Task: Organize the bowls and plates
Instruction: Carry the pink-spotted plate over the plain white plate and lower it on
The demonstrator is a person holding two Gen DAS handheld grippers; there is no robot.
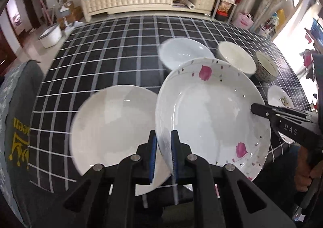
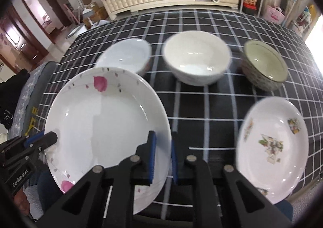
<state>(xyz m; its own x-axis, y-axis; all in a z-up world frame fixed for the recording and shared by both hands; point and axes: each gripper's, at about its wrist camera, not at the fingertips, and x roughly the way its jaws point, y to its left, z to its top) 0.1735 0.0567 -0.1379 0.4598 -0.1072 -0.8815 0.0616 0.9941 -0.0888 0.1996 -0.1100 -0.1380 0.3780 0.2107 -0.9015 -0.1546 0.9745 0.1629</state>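
A white plate with pink petals [image 1: 210, 110] hangs tilted above the checked table, held at both sides. My left gripper [image 1: 163, 135] is shut on its left rim, blue pads on either face. My right gripper [image 2: 162, 137] is shut on the right rim of the same plate [image 2: 101, 119]. Each gripper shows in the other's view: the right gripper [image 1: 256, 108] at the plate's right edge, the left gripper [image 2: 50, 138] at its left edge. A plain white plate [image 1: 113, 125] lies on the cloth, partly under the held plate.
Three bowls stand in a row at the back: a pale one [image 2: 125, 54], a white one [image 2: 196, 60], a patterned one [image 2: 264, 66]. A flowered plate [image 2: 272, 147] lies at the right. A grey covered chair [image 1: 18, 117] stands at the table's left edge [image 1: 50, 78].
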